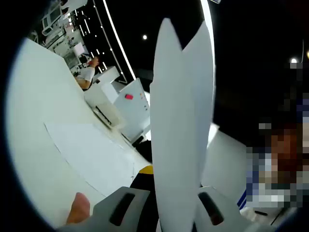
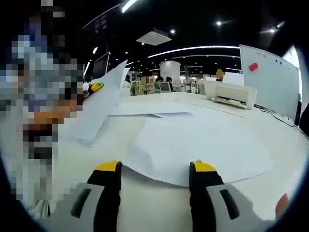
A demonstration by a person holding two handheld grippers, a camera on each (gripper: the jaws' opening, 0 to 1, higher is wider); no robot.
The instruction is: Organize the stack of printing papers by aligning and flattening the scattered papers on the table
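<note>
Holding several white sheets [image 1: 181,125] upright between its jaws, our left gripper [image 1: 164,212] sits at the bottom centre of the left gripper view, clamped on the paper, which rises as two overlapping pointed shapes up the middle of the frame. To the left of them a single flat sheet [image 1: 91,150] lies on the white desk [image 1: 38,96], with a fingertip [image 1: 78,209] showing at the lower left edge. Farther back, in the upper middle, we see a white printer [image 1: 107,108] and a white board with a red magnet [image 1: 133,104].

In the right gripper view our right gripper [image 2: 155,170] stands wide, its yellow-tipped jaws apart at the bottom of the frame and holding nothing. Just beyond them a large sheet [image 2: 203,145] lies flat on the desk [image 2: 270,125], with another flat sheet [image 2: 149,108] behind it. At the left, the held sheets [image 2: 99,108] rise tilted off the desk, with a bit of the left gripper [image 2: 95,87] at their upper edge. The printer [image 2: 231,94] and the board [image 2: 270,79] stand at the upper right.
</note>
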